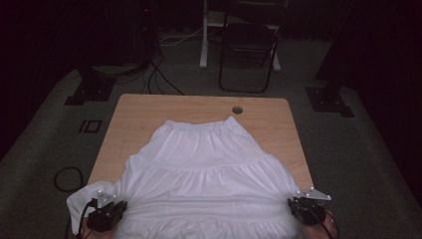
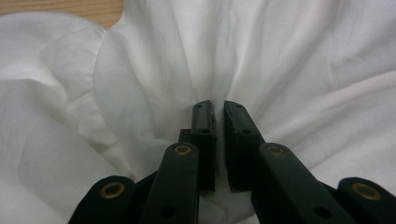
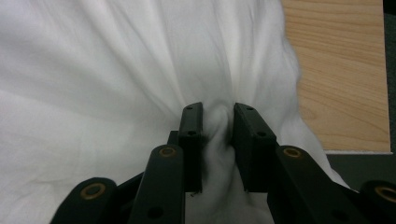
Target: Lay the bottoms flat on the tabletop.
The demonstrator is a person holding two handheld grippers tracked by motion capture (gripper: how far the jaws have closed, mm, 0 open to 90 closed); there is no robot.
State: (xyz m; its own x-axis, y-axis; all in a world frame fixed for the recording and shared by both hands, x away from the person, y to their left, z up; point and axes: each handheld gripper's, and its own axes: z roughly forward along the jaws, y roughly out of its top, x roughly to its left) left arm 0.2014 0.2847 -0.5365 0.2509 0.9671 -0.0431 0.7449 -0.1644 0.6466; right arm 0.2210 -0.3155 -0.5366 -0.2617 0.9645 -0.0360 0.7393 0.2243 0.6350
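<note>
Lying spread across the wooden table [image 1: 149,107], a white tiered skirt [image 1: 204,159] has its gathered elastic waistband [image 1: 201,127] toward the far edge and its wide hem toward the person's side. The hem reaches past the near edge of the table on both sides, and at the left corner a fold of fabric hangs over the edge. A round cable hole [image 1: 237,109] in the tabletop sits just beyond the waistband, apart from it.

Left gripper [image 1: 118,205]: at the near left corner of the skirt. In the left gripper view the two black jaws of the left gripper [image 2: 218,109] stand close together with a thin pinch of white cloth between them; folds of fabric fan outward from the jaw tips, showing that the cloth is clamped.

Right gripper [image 1: 294,203]: at the near right corner of the skirt. In the right gripper view the jaws of the right gripper [image 3: 218,114] stand somewhat wider and squeeze a thicker bunch of the hem, with creases radiating from the grip. Bare table [image 3: 341,70] shows to the right of the cloth.

Beyond the table, on the dark carpeted floor, stands a black folding chair [image 1: 249,50].
</note>
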